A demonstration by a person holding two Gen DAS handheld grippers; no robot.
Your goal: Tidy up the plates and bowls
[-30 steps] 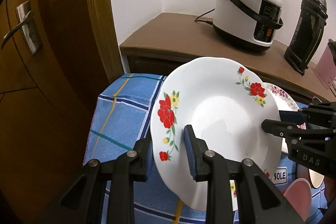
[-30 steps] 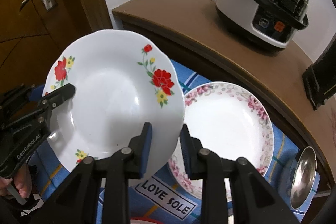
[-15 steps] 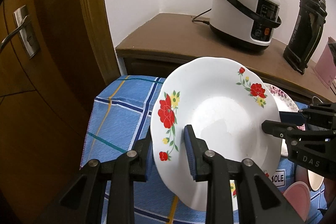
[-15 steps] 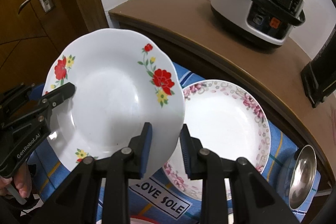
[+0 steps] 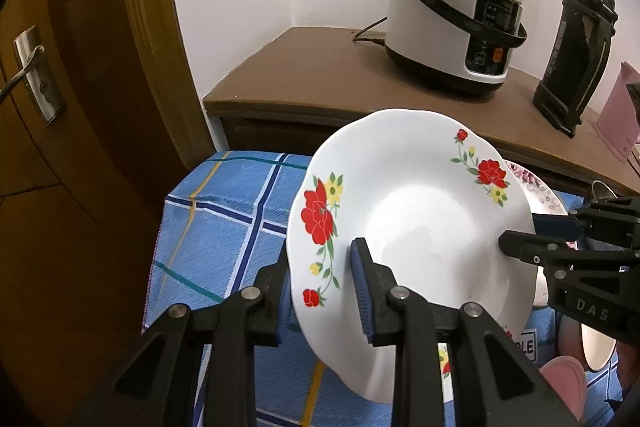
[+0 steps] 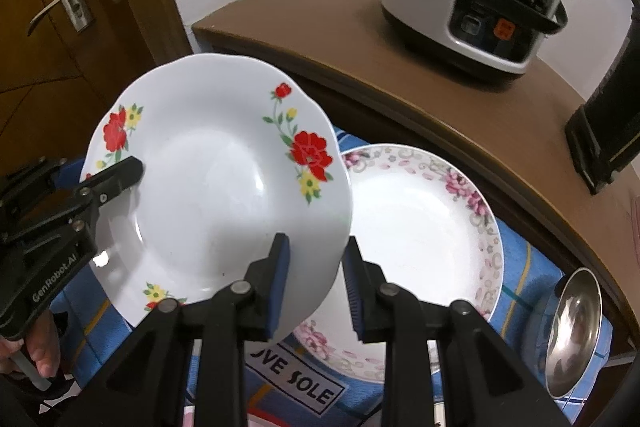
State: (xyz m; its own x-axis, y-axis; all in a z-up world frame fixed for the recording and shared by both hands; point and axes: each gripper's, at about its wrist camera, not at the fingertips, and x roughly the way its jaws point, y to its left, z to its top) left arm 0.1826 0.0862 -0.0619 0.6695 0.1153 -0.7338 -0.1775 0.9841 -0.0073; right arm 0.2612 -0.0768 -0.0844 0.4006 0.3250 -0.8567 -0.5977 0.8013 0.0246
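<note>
Two hand-held grippers carry a white plate with red flowers (image 6: 216,195) tilted in the air above a table covered in a blue checked cloth (image 5: 224,227). The left gripper (image 5: 320,291) has its jaws drawn narrow onto the plate's left rim, and the right gripper (image 6: 314,279) pinches the opposite rim the same way. Beneath and to the right lies a pink-flowered plate (image 6: 424,223), likely the place to stack. To set the plate down well, both hands should probably lower together, level it, centre it over the lower plate and let go only once it rests. A steel bowl (image 6: 572,327) sits at the cloth's right edge. Behind, a brown counter (image 5: 320,75) holds a rice cooker (image 5: 452,23) and a dark flask (image 5: 576,43); a wooden door (image 5: 60,107) stands at left.
</note>
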